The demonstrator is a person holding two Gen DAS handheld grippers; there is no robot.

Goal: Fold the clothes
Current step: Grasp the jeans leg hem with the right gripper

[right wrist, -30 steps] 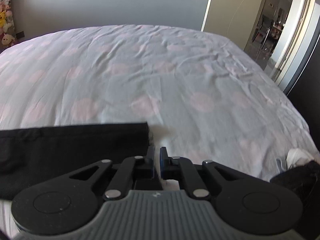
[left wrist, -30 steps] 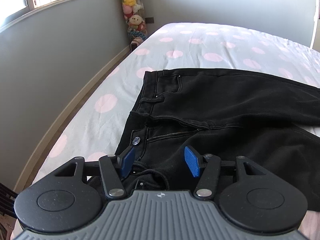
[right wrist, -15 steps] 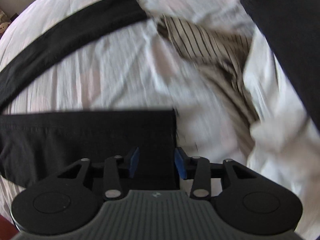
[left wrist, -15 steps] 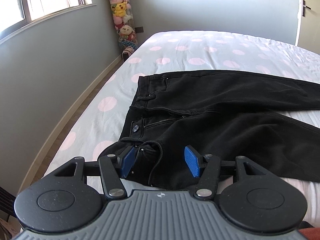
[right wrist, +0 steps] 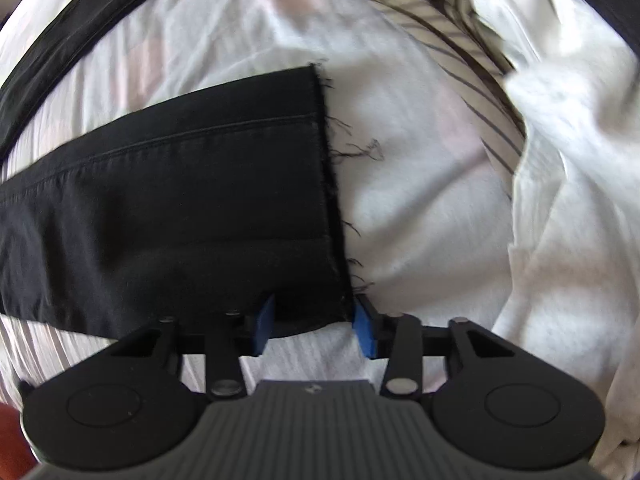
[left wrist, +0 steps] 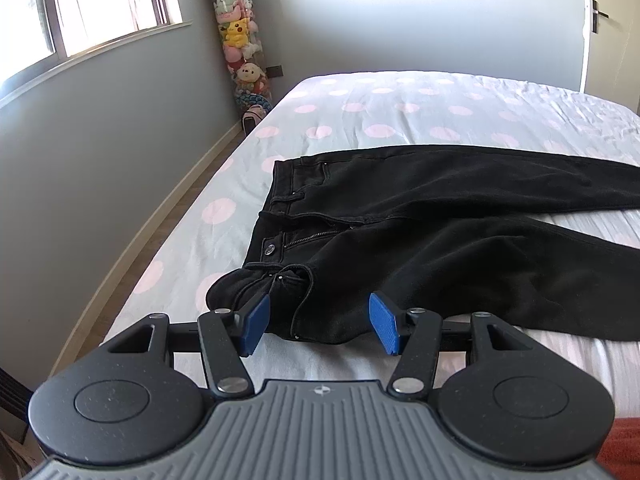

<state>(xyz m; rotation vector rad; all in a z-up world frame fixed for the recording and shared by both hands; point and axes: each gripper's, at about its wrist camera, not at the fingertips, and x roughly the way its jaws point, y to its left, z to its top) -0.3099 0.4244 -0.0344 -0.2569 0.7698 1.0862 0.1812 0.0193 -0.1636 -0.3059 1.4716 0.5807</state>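
Here the left wrist view takes in the whole upper half of the black jeans (left wrist: pixel 420 232), which the right wrist view cannot: waistband at the left with its metal button (left wrist: pixel 270 249) and open zip, the near corner of the waist bunched and folded over, and two legs running away to the right across the polka-dot bed sheet (left wrist: pixel 360 120). The jeans lie flat on the bed, long axis left to right, waist toward the wall side and window (left wrist: pixel 100 4), legs splayed apart toward the right edge of the view. The left gripper (left wrist: pixel 319 324) has its blue pads spread wide, hovering just before the bunched waist corner, pinching nothing. A tall column of plush toys (left wrist: pixel 240 48) stands in the far corner. The right wrist view shows what the other misses: the frayed hem (right wrist: pixel 328 184) of one leg, loose threads trailing onto the sheet, and a striped garment (right wrist: pixel 452 52) and white cloth (right wrist: pixel 568 184) heaped to the right. The right gripper (right wrist: pixel 316 326) is parted, its fingers straddling the near corner of that hem, with fabric between them but not clamped
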